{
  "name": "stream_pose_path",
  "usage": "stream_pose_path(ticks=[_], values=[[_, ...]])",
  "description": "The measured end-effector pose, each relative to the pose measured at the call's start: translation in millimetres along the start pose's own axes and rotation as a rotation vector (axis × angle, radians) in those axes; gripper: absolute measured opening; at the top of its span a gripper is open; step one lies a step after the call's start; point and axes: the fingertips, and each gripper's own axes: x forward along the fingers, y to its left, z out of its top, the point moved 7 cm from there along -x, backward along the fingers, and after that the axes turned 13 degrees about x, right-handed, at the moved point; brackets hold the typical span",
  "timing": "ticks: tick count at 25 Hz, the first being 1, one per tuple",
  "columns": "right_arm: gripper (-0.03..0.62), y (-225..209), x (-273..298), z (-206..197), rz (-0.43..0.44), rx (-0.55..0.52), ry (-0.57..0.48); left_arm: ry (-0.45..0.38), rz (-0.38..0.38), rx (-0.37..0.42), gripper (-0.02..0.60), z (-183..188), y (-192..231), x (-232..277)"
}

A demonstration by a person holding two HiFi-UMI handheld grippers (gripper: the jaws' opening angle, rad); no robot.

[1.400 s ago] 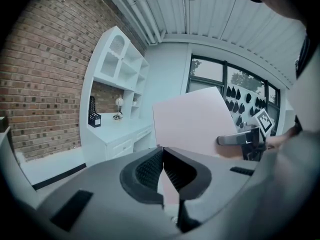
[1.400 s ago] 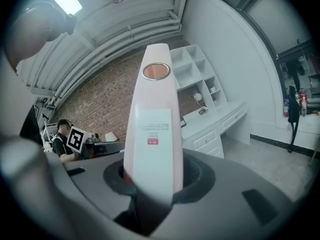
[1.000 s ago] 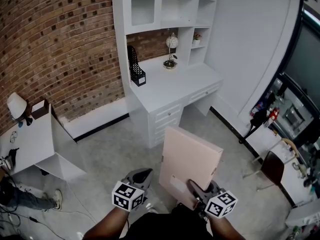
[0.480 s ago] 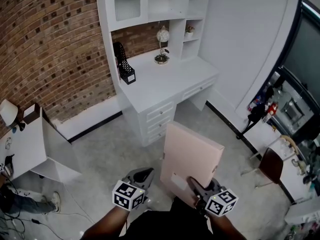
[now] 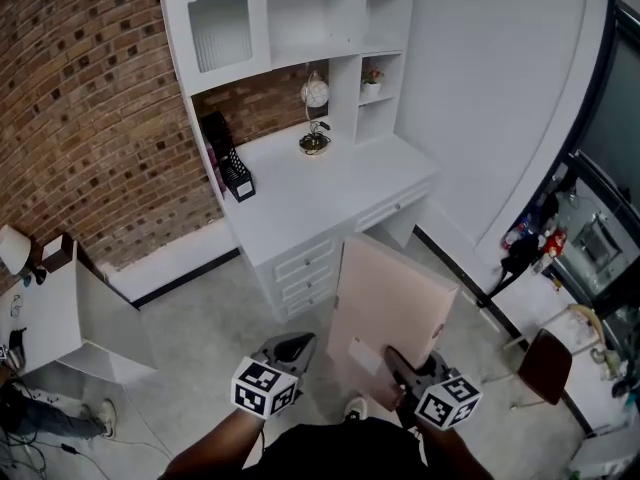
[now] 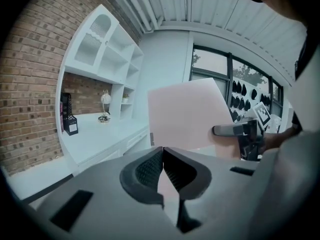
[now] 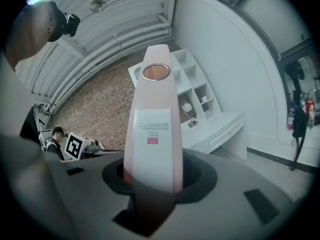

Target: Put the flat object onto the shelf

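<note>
A flat pale-pink box (image 5: 390,308) stands upright on its lower edge in my right gripper (image 5: 400,368), which is shut on it; a white label shows on its narrow side (image 7: 152,144). My left gripper (image 5: 292,348) hovers just left of the box with its jaws shut and nothing between them (image 6: 163,166). From the left gripper view the pink box (image 6: 187,116) fills the middle. The white desk with shelf unit (image 5: 300,58) stands ahead against the brick wall, its open compartments above the desktop (image 5: 310,193).
A black file holder (image 5: 228,163), a small globe ornament (image 5: 314,118) and a small plant (image 5: 372,78) sit on the desk unit. A white side table (image 5: 60,313) with a lamp is at left. A chair (image 5: 545,353) and cluttered table are at right.
The view has moved closer to the desk and shelf unit, which now sit lower and more central. The pink box stays held in the right gripper; the left gripper stays shut.
</note>
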Motion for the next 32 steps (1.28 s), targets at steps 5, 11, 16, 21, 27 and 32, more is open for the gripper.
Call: stream_pose_path(ticks=[5,11,16,21,27,32], values=[[0.17,-51,7,35,0.005,0.016,0.008,0.023,-0.034,0.012,0.005,20,-10,66],[0.17,-108,10,59,0.005,0.039,0.015,0.042,-0.078,0.033,0.005,37,-26,138],[0.169,-139,14,79,-0.016,0.055,0.026,0.057,-0.054,0.027,0.005,49,-15,163],[0.17,-161,28,100,-0.013,0.076,0.021,0.045,-0.028,0.017,0.005,60,3,188],[0.172,-186,62,124,0.012,0.089,0.017,0.049,-0.042,0.007,0.006,64,28,229],[0.172,-206,106,165,0.009,0.094,0.017,0.028,-0.047,0.004,0.005,82,69,279]])
